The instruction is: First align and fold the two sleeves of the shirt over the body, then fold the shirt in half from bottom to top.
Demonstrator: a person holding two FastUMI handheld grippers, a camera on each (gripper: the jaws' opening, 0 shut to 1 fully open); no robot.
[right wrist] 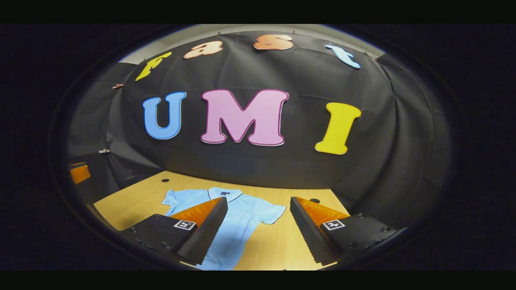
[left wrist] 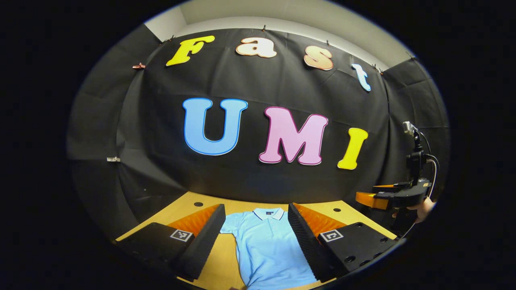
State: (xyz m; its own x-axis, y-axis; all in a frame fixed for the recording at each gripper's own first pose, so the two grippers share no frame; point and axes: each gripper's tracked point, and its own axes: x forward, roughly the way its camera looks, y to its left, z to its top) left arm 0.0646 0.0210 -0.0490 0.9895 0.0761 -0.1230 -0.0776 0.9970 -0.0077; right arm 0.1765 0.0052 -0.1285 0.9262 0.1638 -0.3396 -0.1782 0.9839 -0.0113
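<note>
A light blue polo shirt [left wrist: 268, 245] lies flat and face up on a pale wooden table [left wrist: 219, 264], its collar pointing toward the booth's black cloth wall and both short sleeves spread out to the sides, unfolded. In the left gripper view, the left gripper [left wrist: 256, 233] hangs above the table with its 2 fingers spread wide apart, holding nothing; the left finger [left wrist: 203, 241] stands over bare wood beside the shirt's sleeve, and the right finger [left wrist: 306, 245] covers the garment's opposite edge, so the shirt's body shows in the gap between them. At the far right of that view, the other gripper is seen side-on above the table's edge, held in a person's hand [left wrist: 423, 209]; from this angle its opening cannot be judged. In the right gripper view, the right gripper [right wrist: 258, 227] is likewise wide open and empty, raised over the table [right wrist: 278, 245]; the shirt [right wrist: 238, 221] lies to the left, partly under its left finger [right wrist: 203, 235], while its right finger [right wrist: 310, 231] stands over bare wood.
</note>
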